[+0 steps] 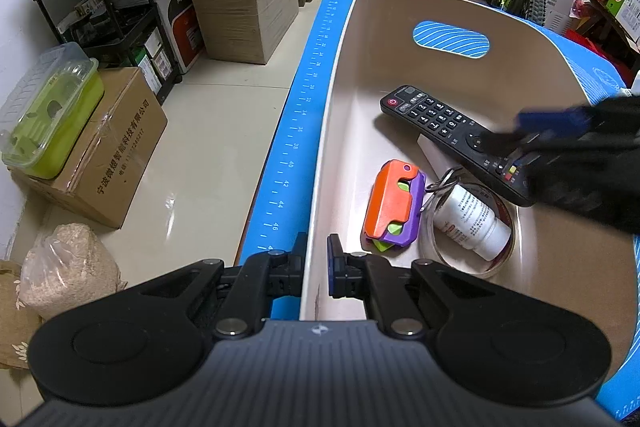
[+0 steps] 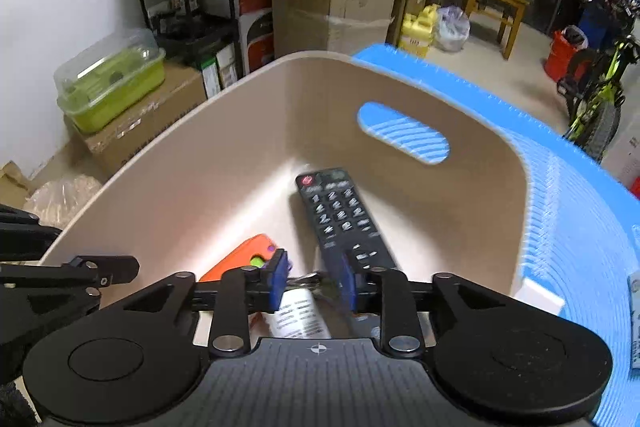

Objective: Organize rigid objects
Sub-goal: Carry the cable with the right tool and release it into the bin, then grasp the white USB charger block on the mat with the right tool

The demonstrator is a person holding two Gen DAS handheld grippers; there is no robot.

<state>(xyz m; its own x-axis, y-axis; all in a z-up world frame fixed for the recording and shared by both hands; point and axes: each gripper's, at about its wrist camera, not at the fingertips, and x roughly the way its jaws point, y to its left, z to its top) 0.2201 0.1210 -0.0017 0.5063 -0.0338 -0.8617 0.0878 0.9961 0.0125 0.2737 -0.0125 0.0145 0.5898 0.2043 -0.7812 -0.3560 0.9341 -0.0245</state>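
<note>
The beige bin (image 1: 400, 11) sits on a blue mat (image 1: 304, 107) at the table's edge, and the left claw (image 1: 316, 267) is pinched over its near rim, one finger outside the wall and one inside, steadying it. Inside lie a black remote (image 1: 444, 131), an orange and purple toy (image 1: 394, 205), a white bottle (image 1: 472, 223) resting in a roll of clear tape (image 1: 492, 267), and a key ring (image 1: 444, 181) beside them. The remote is propped at a slant, its near end riding up over the bottle and tape. The right claw (image 2: 314, 281) hangs just above that near end with its fingers apart and nothing between them; the remote looks released, though both views blur there. The worry, to my eye, is that slant: a brush from a finger on the way out could tip the remote off the bottle and set the bottle rolling against the toy. A finger might also snag the key ring and drag it up. And since the bin stands so close to the edge above the floor (image 1: 208, 131), a hard tug on the rim could slide it off.
</note>
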